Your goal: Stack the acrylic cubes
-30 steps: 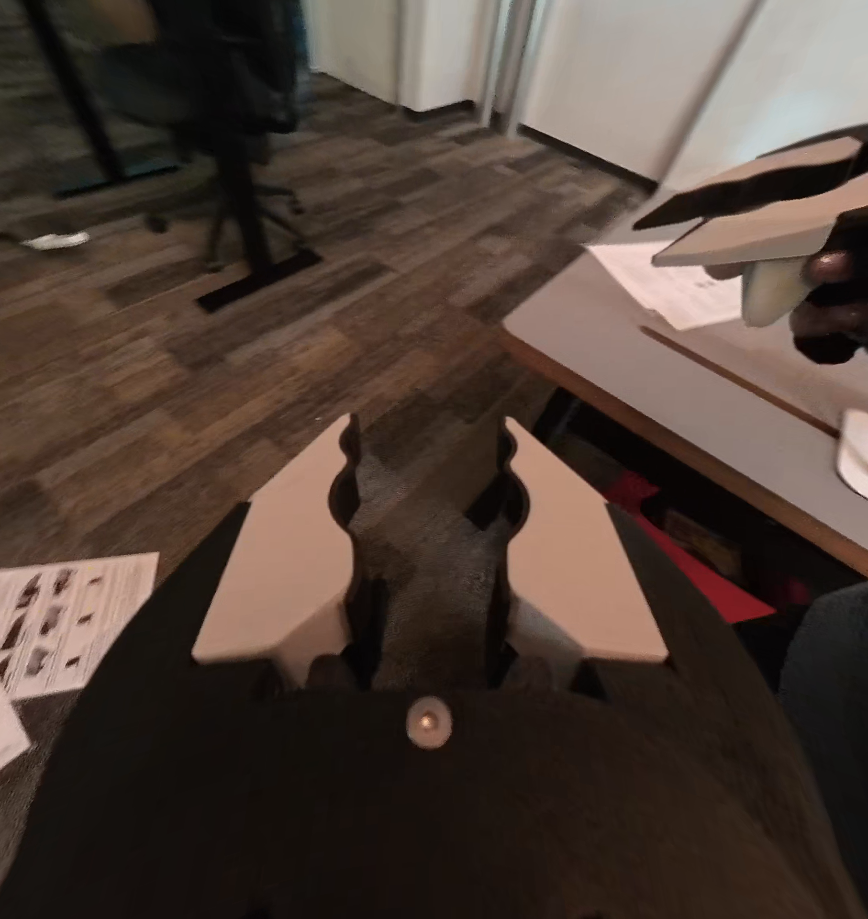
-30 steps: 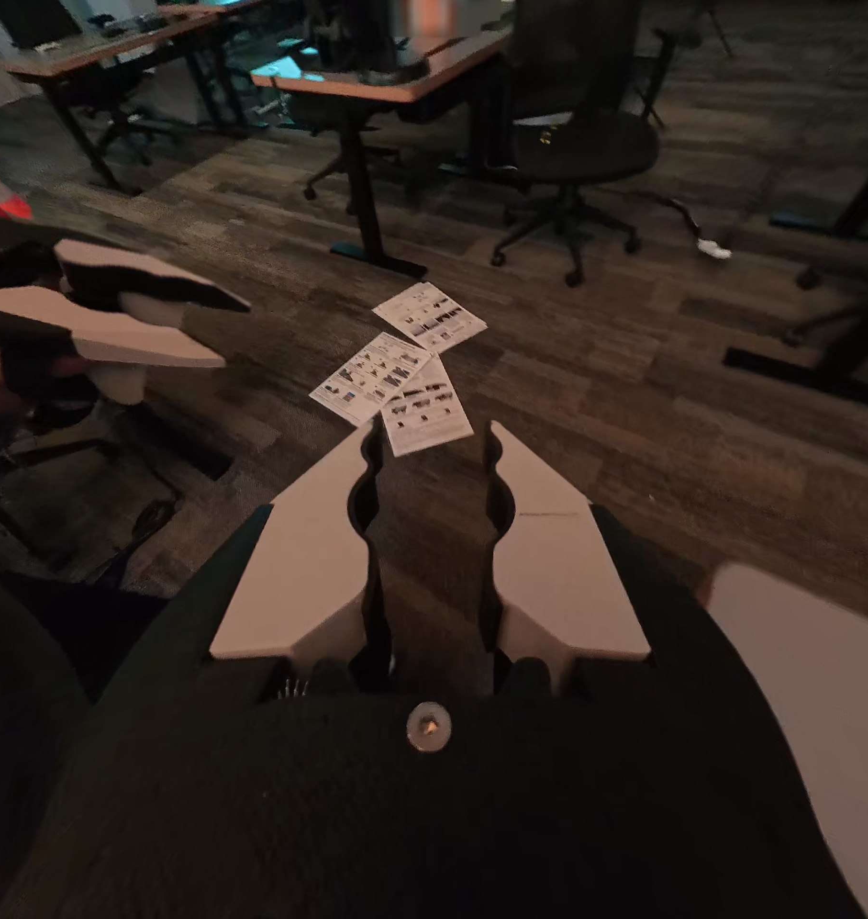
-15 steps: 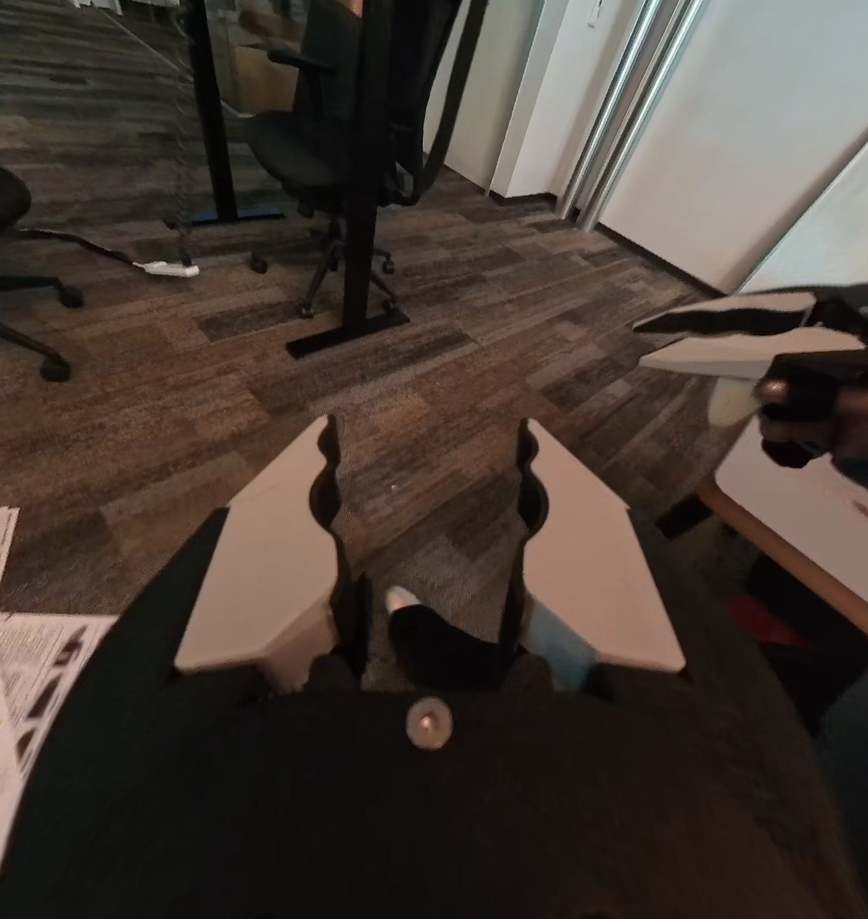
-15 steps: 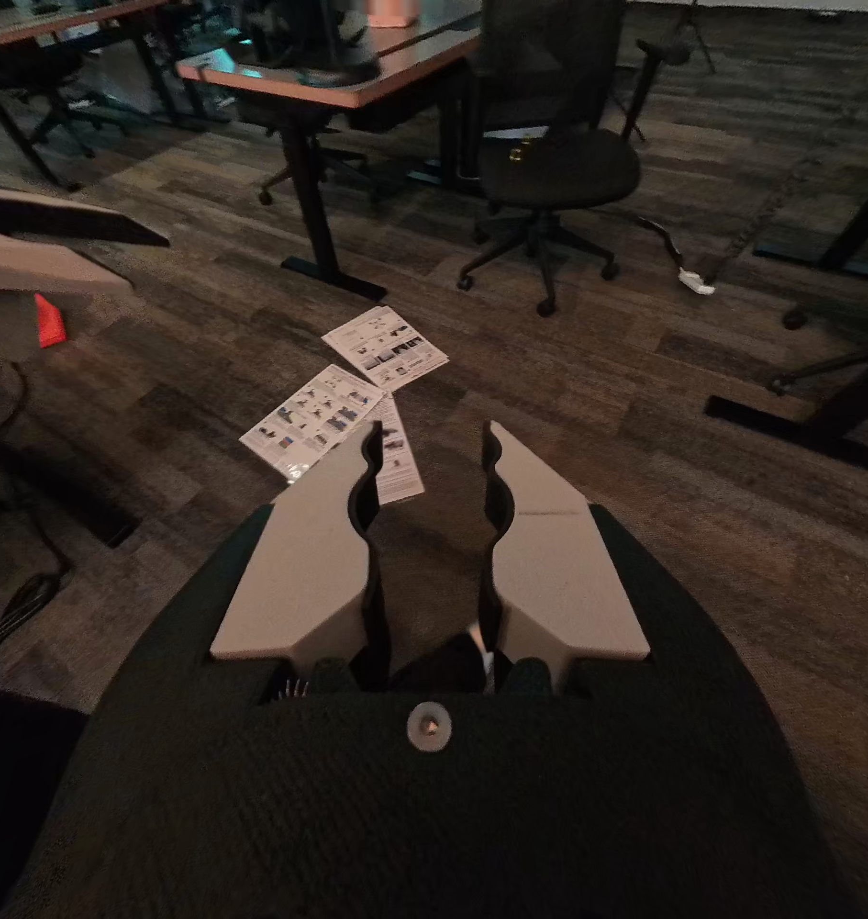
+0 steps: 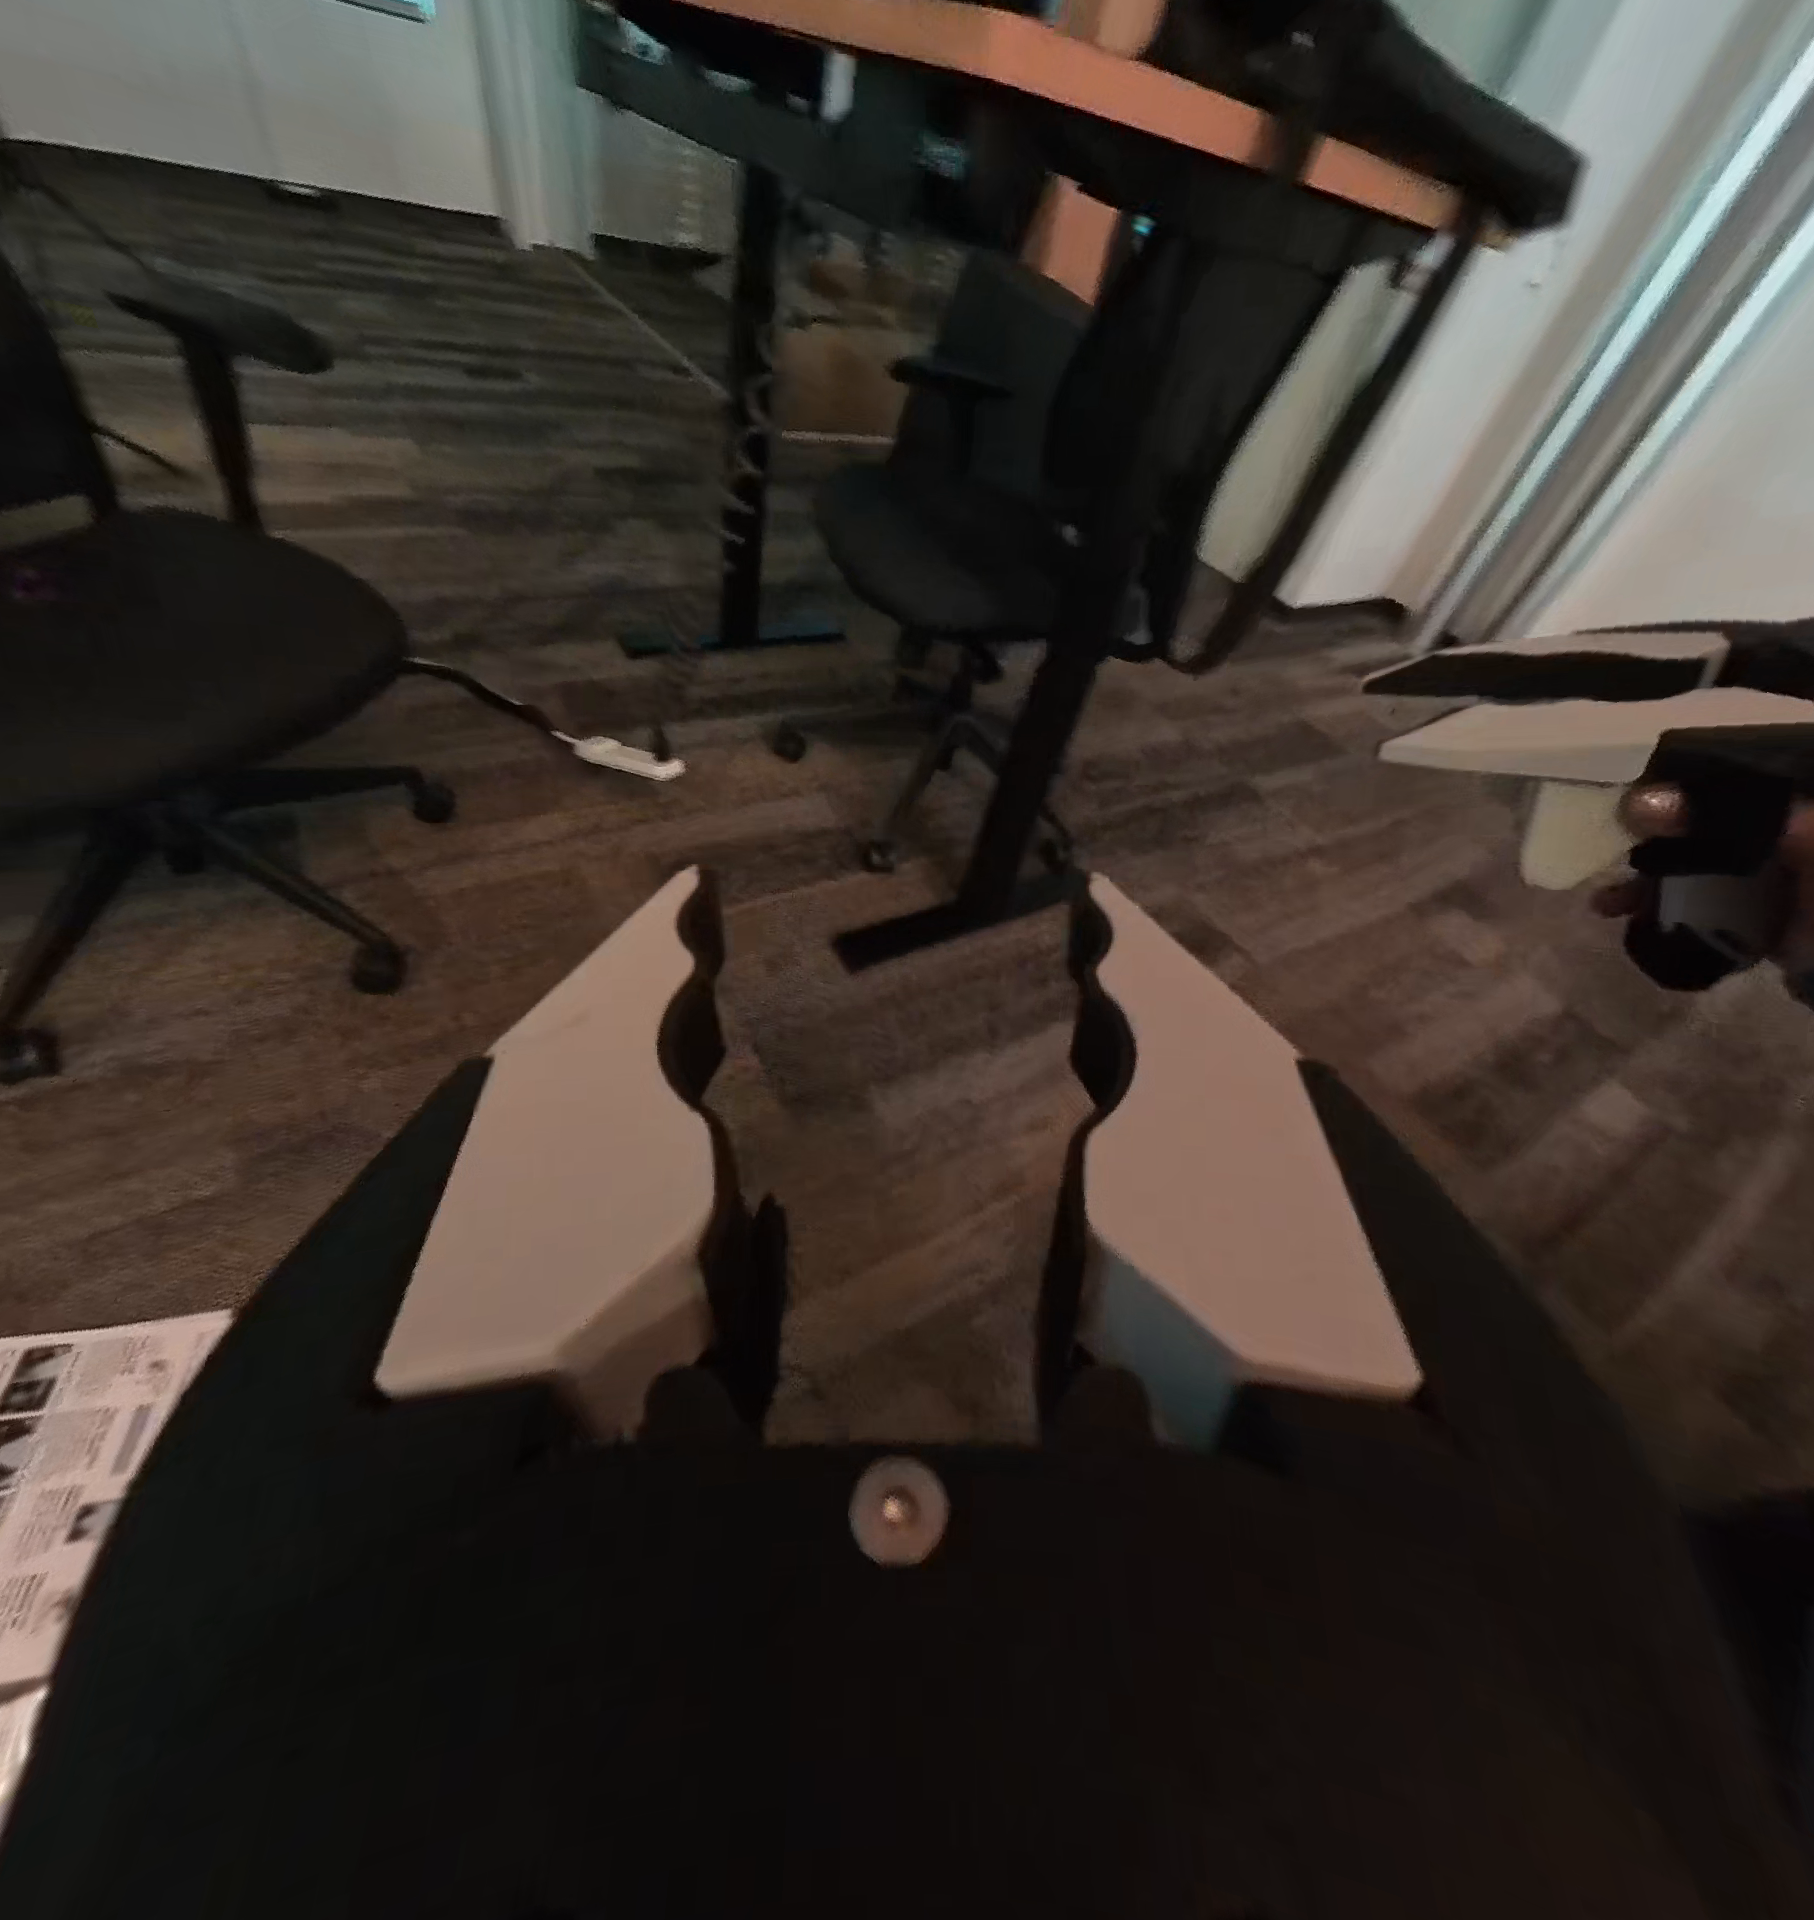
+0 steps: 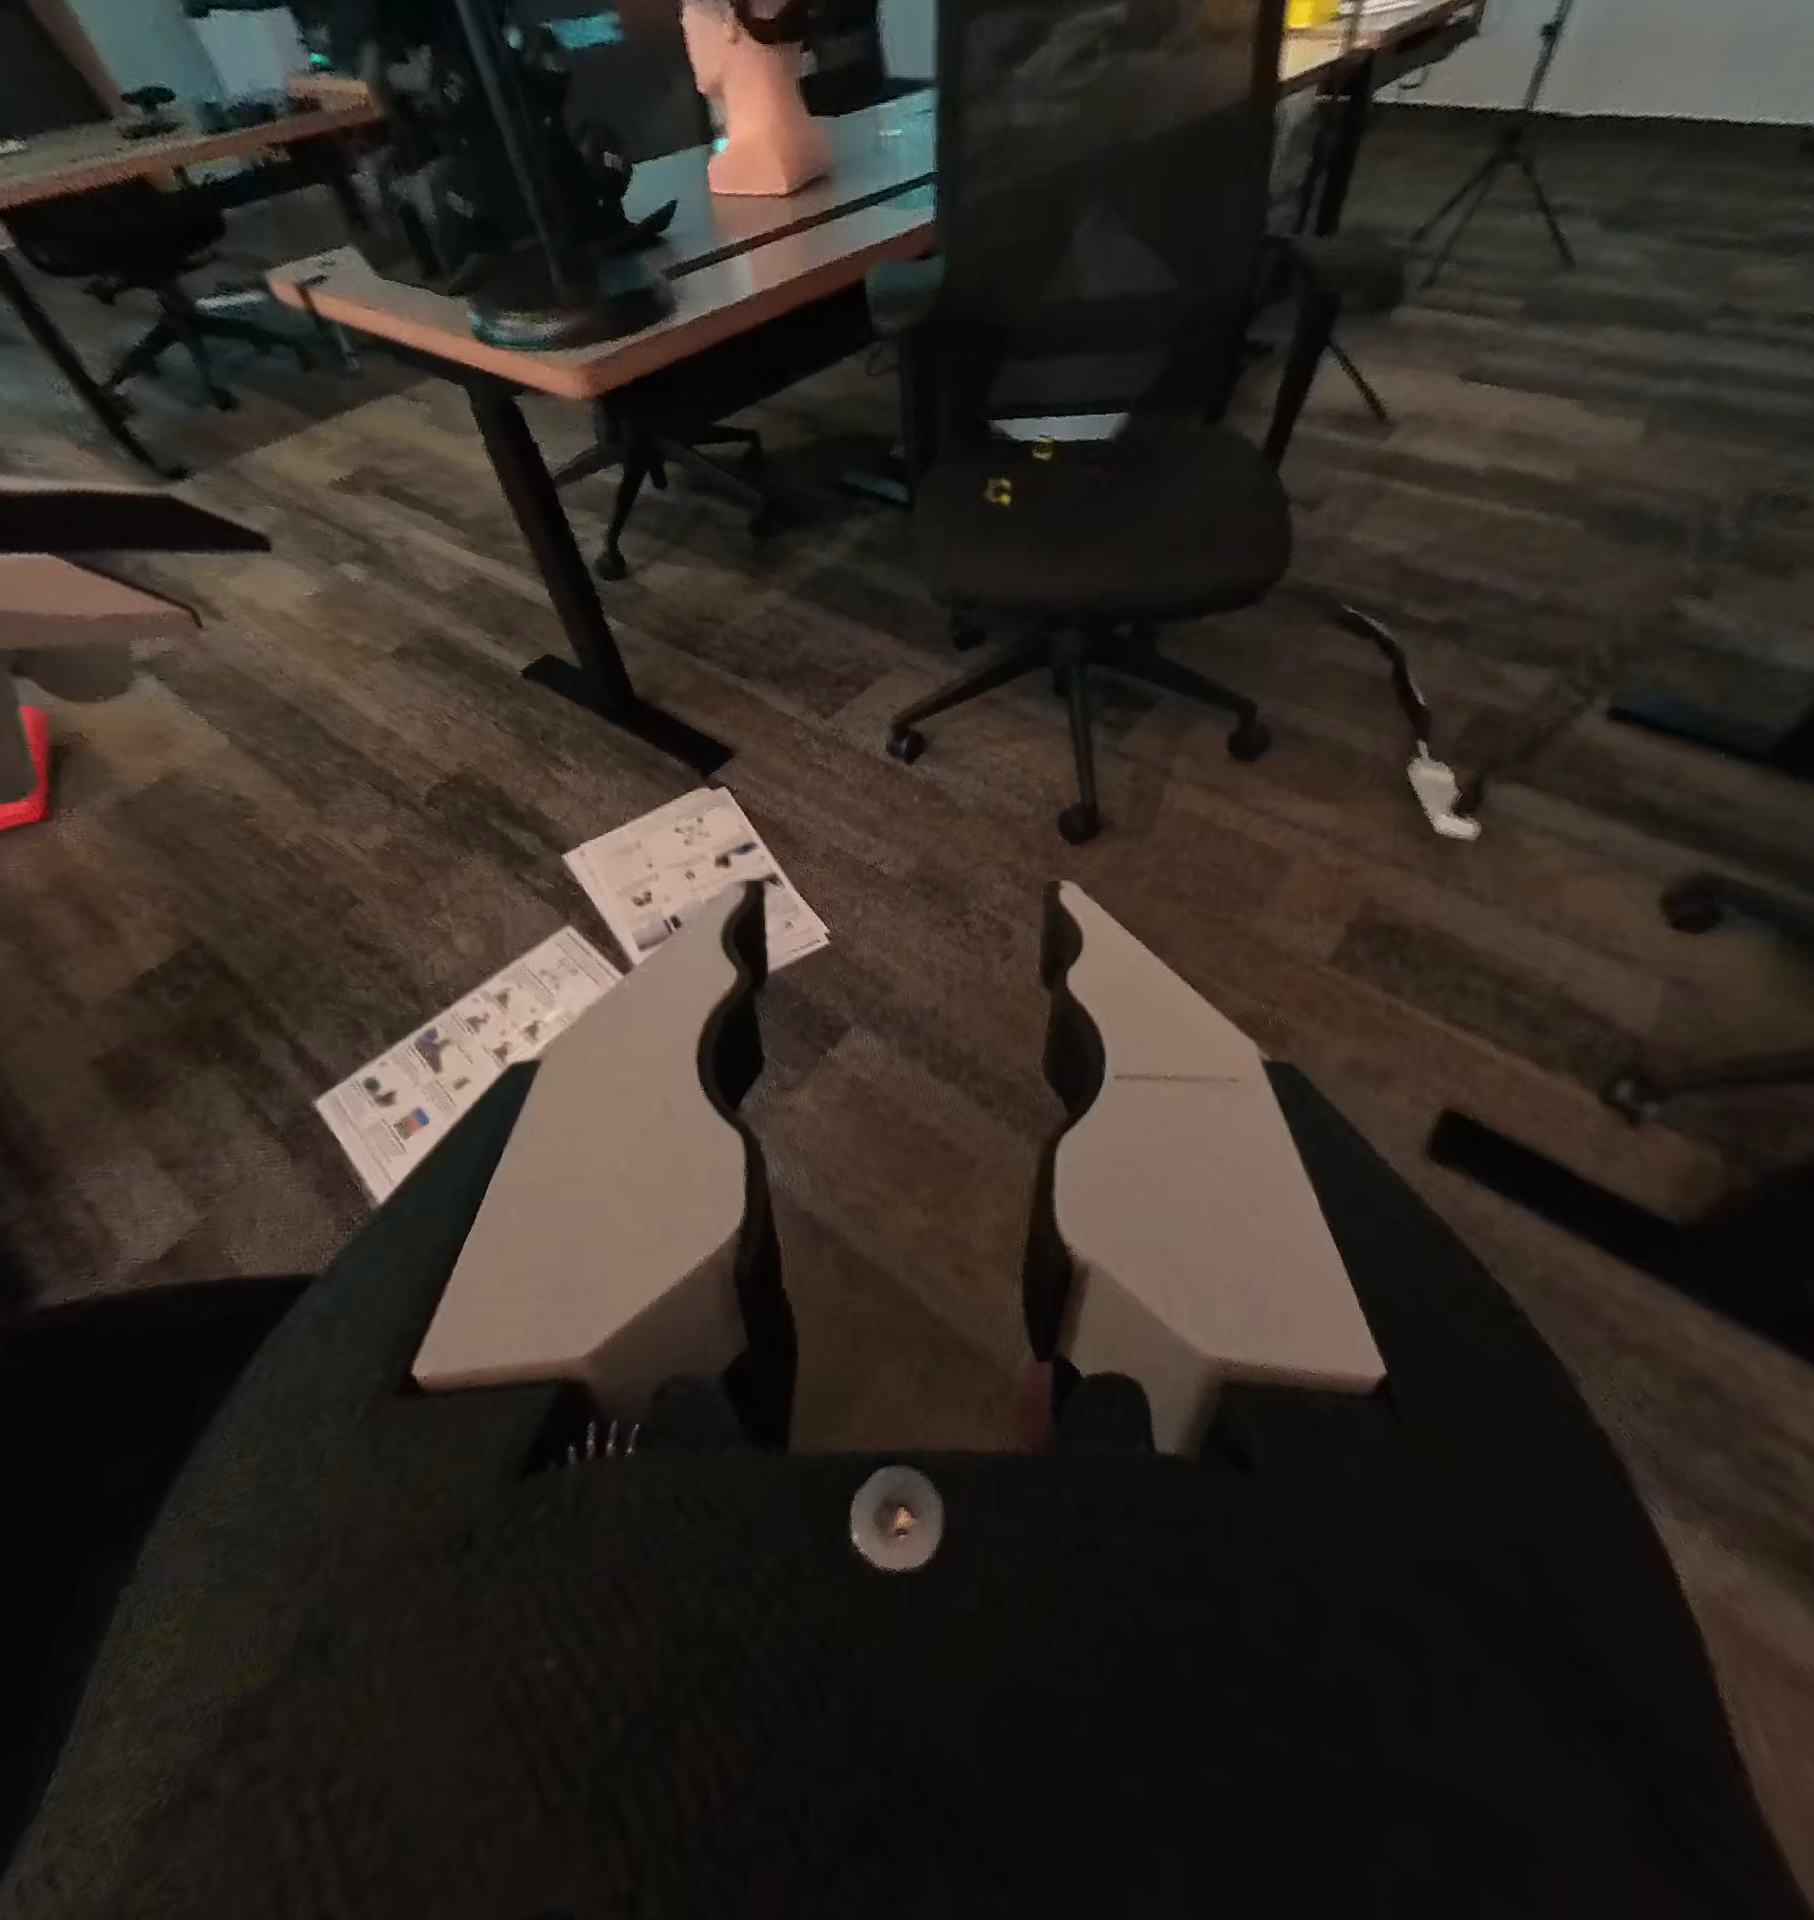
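Nothing's been picked up on my end so far, so there's not much to report on progress: both grippers are up in the air over the grey-brown carpet (image 6: 1038, 935) with nothing in them, and nothing I can see has been handled. Going left to right in the left wrist view: printed sheets (image 5: 41, 1475) lie on the floor at the near left edge, a black office chair (image 5: 134, 644) sits far left, a white power strip (image 5: 628, 755) lies on the carpet past it, then a second chair and a black desk leg (image 5: 1028, 790) further right. The left gripper (image 5: 895, 894) points forward and down at bare carpet, jaws spread wide with just floor showing between the fingers. At the far right of that view the right gripper (image 5: 1402, 717) hangs sideways in a hand (image 5: 1776, 883), well apart from the left one. In the right wrist view, a red thing sits on the floor at far left, the printed sheets (image 6: 695, 883) lie just left of the fingertips but way below them, and a mesh-back chair (image 6: 1100, 520) stands further off by a wood-edged desk (image 6: 612, 322). The right gripper (image 6: 905, 904) is tilted down at the floor too, jaws apart and gripping nothing.
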A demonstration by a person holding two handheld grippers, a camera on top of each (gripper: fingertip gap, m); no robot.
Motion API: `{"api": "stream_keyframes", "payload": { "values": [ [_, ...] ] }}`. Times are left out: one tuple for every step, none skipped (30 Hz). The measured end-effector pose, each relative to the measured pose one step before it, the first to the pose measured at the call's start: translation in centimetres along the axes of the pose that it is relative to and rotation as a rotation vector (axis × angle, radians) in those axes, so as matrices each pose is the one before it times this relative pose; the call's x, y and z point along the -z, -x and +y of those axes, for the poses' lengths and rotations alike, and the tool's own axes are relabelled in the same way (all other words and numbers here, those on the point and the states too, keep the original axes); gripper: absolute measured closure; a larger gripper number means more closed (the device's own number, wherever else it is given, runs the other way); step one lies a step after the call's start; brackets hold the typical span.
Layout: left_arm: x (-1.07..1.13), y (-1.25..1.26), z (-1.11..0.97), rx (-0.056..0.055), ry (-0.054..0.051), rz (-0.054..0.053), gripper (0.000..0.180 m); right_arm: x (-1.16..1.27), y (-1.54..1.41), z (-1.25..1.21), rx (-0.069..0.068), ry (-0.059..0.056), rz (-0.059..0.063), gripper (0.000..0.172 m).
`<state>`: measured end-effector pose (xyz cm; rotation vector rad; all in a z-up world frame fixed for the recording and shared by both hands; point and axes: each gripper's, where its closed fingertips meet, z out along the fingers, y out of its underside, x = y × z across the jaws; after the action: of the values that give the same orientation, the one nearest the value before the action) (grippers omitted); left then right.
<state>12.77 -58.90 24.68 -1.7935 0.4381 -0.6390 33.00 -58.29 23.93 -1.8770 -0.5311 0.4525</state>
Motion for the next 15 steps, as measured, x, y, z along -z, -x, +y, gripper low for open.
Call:
{"api": "stream_keyframes", "payload": {
  "values": [
    [-0.886,2.316,-0.445,0.0180,-0.0053,-0.0338,0.115,-2.789,-0.839,-1.207,0.0061,-0.0084,-0.0321,0.120],
    [-0.830,2.493,-0.324,0.0123,-0.0031,-0.0400,0.116,-2.888,-0.893,-1.227,0.0116,-0.0116,-0.0264,0.119],
    [-0.855,2.616,-0.262,0.0075,0.0001,-0.0426,0.117,-2.970,-0.926,-1.201,0.0152,-0.0121,-0.0219,0.119],
    [-0.924,2.722,-0.282,0.0073,-0.0002,-0.0446,0.118,-3.025,-0.916,-1.152,0.0160,-0.0130,-0.0192,0.119],
    [-1.065,2.734,-0.360,0.0068,-0.0052,-0.0415,0.118,-3.058,-0.949,-1.045,0.0151,-0.0132,-0.0164,0.119],
    [-1.265,2.732,-0.434,0.0064,-0.0073,-0.0374,0.119,-3.075,-0.972,-0.852,0.0124,-0.0100,-0.0135,0.120],
    [-1.478,2.724,-0.464,0.0061,-0.0063,-0.0360,0.119,-3.067,-0.942,-0.665,0.0078,-0.0051,-0.0140,0.120],
    [-1.698,2.666,-0.511,0.0054,-0.0046,-0.0339,0.119,-3.016,-0.891,-0.524,0.0051,-0.0014,-0.0178,0.120],
    [-1.885,2.558,-0.543,0.0071,-0.0021,-0.0323,0.120,-2.928,-0.913,-0.424,0.0039,0.0044,-0.0177,0.120],
    [-2.028,2.424,-0.613,0.0142,0.0024,-0.0317,0.120,-2.790,-0.958,-0.356,-0.0003,0.0142,-0.0151,0.120],
    [-2.148,2.096,-0.773,0.0207,0.0066,-0.0243,0.120,-2.597,-0.935,-0.408,-0.0076,0.0233,-0.0157,0.120],
    [-2.218,1.699,-1.017,0.0236,0.0063,-0.0143,0.120,-2.353,-0.869,-0.630,-0.0101,0.0274,-0.0183,0.121],
    [-2.220,1.235,-1.321,0.0231,0.0017,0.0007,0.120,-2.093,-0.866,-0.960,-0.0021,0.0236,-0.0180,0.122],
    [-2.208,0.801,-1.540,0.0106,-0.0059,0.0157,0.120,-1.861,-0.920,-1.276,0.0147,0.0123,-0.0148,0.122],
    [-2.218,0.706,-1.496,-0.0060,-0.0076,0.0127,0.120,-1.709,-1.131,-1.375,0.0320,0.0008,-0.0060,0.123]
  ]
}}
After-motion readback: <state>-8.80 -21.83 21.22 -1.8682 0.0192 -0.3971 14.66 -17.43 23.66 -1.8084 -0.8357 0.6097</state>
